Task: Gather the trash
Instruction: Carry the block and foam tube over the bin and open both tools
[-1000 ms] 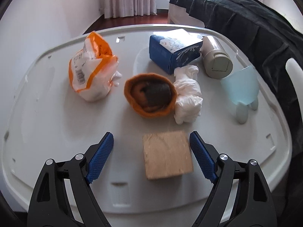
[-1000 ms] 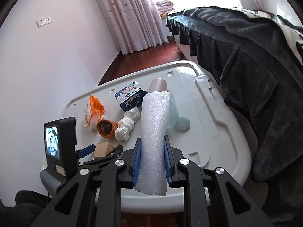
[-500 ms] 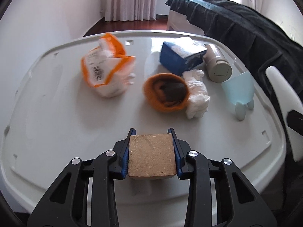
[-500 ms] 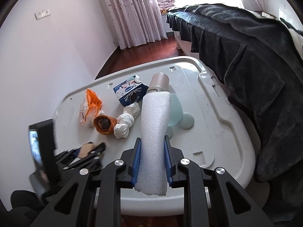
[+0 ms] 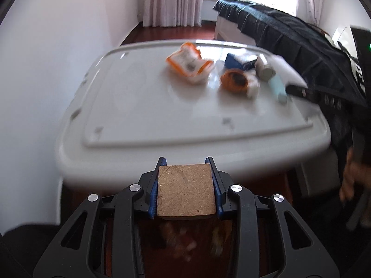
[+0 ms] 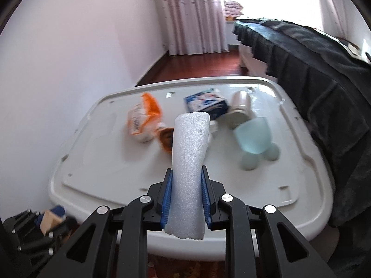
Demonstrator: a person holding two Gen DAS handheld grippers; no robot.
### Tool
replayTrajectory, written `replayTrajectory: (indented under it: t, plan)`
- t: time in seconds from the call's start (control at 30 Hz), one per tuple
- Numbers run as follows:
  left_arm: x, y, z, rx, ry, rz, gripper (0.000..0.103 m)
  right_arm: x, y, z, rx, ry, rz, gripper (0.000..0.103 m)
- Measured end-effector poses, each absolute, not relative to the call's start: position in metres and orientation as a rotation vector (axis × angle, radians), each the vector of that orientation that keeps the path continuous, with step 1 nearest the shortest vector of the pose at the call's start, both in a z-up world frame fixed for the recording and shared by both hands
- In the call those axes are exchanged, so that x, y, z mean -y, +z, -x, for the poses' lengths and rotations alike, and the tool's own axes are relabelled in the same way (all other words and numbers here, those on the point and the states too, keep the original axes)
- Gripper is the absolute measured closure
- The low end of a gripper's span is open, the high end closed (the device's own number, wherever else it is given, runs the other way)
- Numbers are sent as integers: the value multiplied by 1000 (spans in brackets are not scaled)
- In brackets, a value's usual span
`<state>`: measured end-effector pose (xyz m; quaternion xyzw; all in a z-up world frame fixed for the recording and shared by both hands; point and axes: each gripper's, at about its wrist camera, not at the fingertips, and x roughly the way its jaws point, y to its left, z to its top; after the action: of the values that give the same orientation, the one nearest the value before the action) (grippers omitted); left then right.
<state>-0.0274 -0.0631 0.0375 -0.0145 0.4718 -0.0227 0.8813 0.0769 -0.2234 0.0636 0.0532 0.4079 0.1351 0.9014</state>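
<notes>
My left gripper is shut on a tan wooden block and holds it off the near edge of the white table, above the floor. It also shows low left in the right wrist view. My right gripper is shut on a white foam roll above the table's near edge. On the table lie an orange-and-white bag, an orange peel cup, a crumpled white tissue and a blue carton.
A beige cylinder and a pale blue cup stand at the table's right. A bed with a dark blanket runs along the right side. A white wall is to the left, curtains at the back, red-brown floor below.
My left gripper closed on the wooden block, lifted it and pulled back off the table's near edge. My right gripper kept hold of the foam roll and shifted left.
</notes>
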Motion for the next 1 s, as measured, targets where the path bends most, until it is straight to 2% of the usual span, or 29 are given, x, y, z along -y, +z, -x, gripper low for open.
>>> replayTrajectory:
  t: [0.13, 0.37, 0.7, 1.0]
  plan:
    - [44, 24, 68, -1027, -34, 36, 69, 202, 60, -35, -839, 367, -95, 79]
    - [31, -39, 86, -1181, -46, 113, 69, 177, 4, 47, -988, 401, -138, 79]
    - [36, -63, 77, -1241, -56, 85, 69, 173, -47, 43, -1184, 359, -91, 78]
    - [44, -69, 72, -1263, -29, 45, 69, 169, -55, 48, -1212, 354, -61, 77]
